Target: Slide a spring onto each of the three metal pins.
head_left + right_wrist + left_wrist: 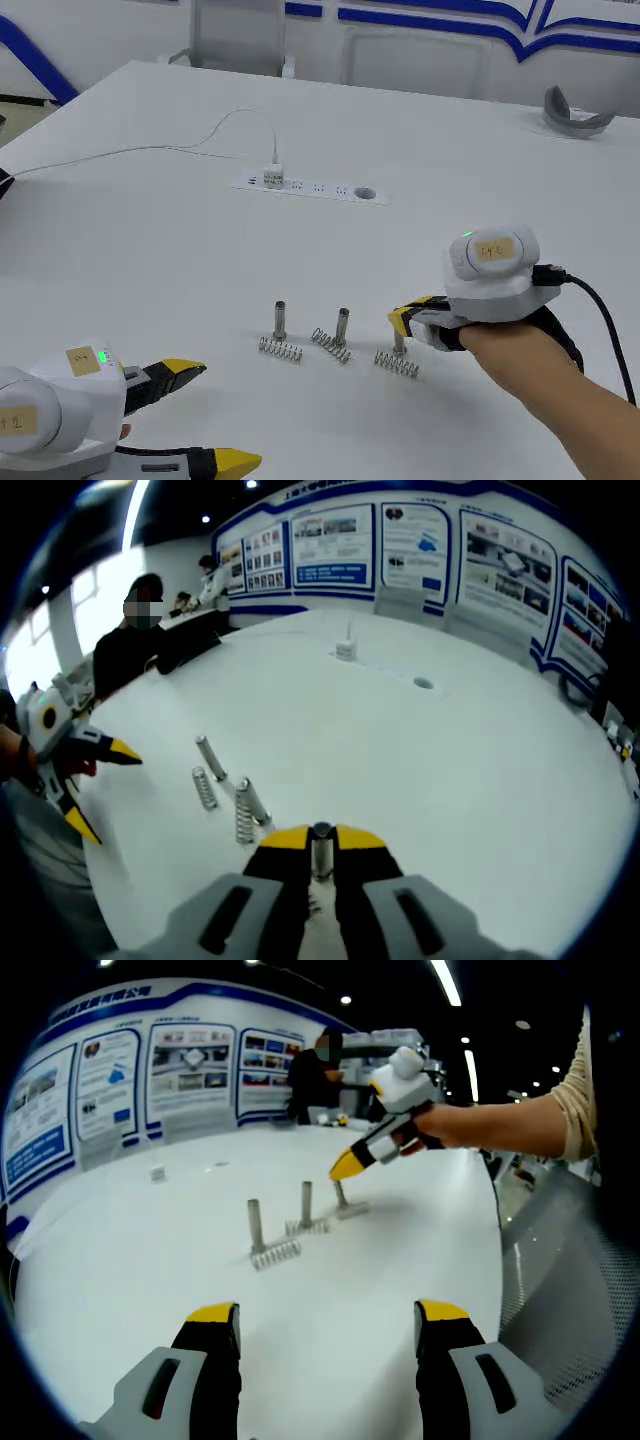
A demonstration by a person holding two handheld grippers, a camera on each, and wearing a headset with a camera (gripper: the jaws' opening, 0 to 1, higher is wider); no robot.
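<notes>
On the white worktop (150, 240) the left pin (280, 319), the middle pin (342, 325) and the right pin (399, 345) stand upright in a row. All three springs lie flat on the surface, off the pins. The left spring (280, 349) lies just in front of the left pin. The middle spring (331, 345) lies slanted at the foot of the middle pin. The right spring (397, 364) lies just in front of the right pin. The right claw (402, 322) reaches in from the right and is drawn narrow on the top of the right pin; in the right gripper view its yellow tips sit pressed against the sides of that pin's upper end. The left claw (214, 415) hangs low at the near left, well apart from the pins, its yellow tips spread wide with nothing between them. Farther back, a power strip (310, 186) lies on the worktop with a white charger (275, 170) plugged in, and its cable (150, 150) trails off to the left.
</notes>
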